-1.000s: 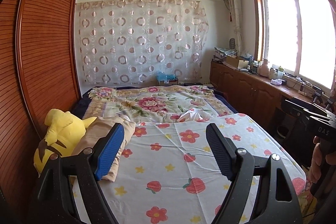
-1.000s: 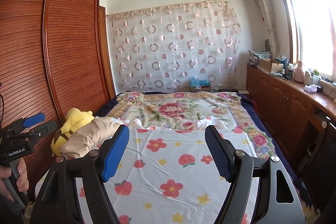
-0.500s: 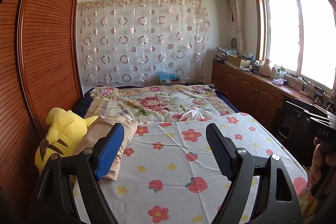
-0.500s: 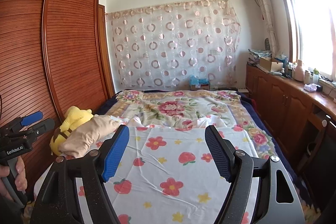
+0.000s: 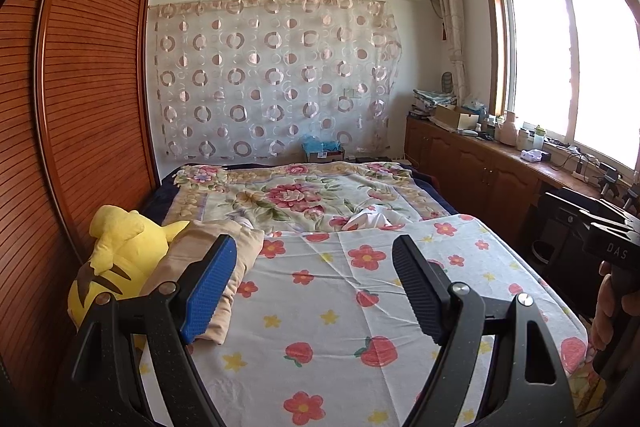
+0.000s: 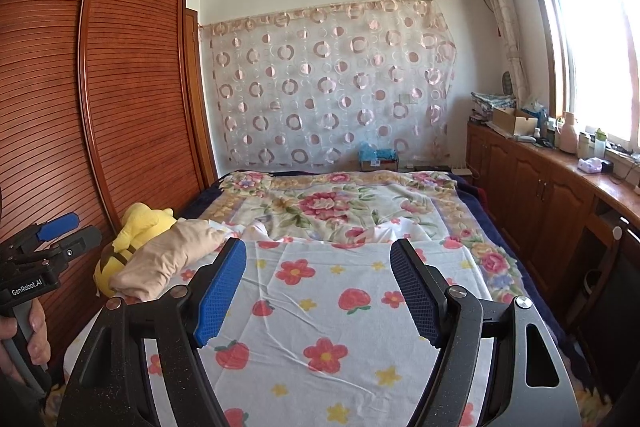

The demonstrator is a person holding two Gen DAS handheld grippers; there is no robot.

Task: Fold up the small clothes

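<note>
A small crumpled white and pink garment (image 5: 368,219) lies at the far edge of the white flower-print sheet (image 5: 340,307), on the bed; it also shows in the right wrist view (image 6: 394,225). A second pale bit of cloth (image 6: 260,229) lies beside the pillow. My left gripper (image 5: 316,287) is open and empty, held above the near part of the sheet. My right gripper (image 6: 320,291) is open and empty, also above the sheet. Both are well short of the garment.
A beige pillow (image 5: 208,267) and a yellow plush toy (image 5: 116,259) lie at the bed's left side by the wooden wardrobe (image 5: 80,107). A floral blanket (image 5: 296,195) covers the far half. Wooden cabinets (image 6: 540,195) with clutter run along the right under the window.
Both grippers have lifted and tilted slightly, so the views sit a little higher over the bed. Both stay open and empty. Nothing on the bed has moved.
</note>
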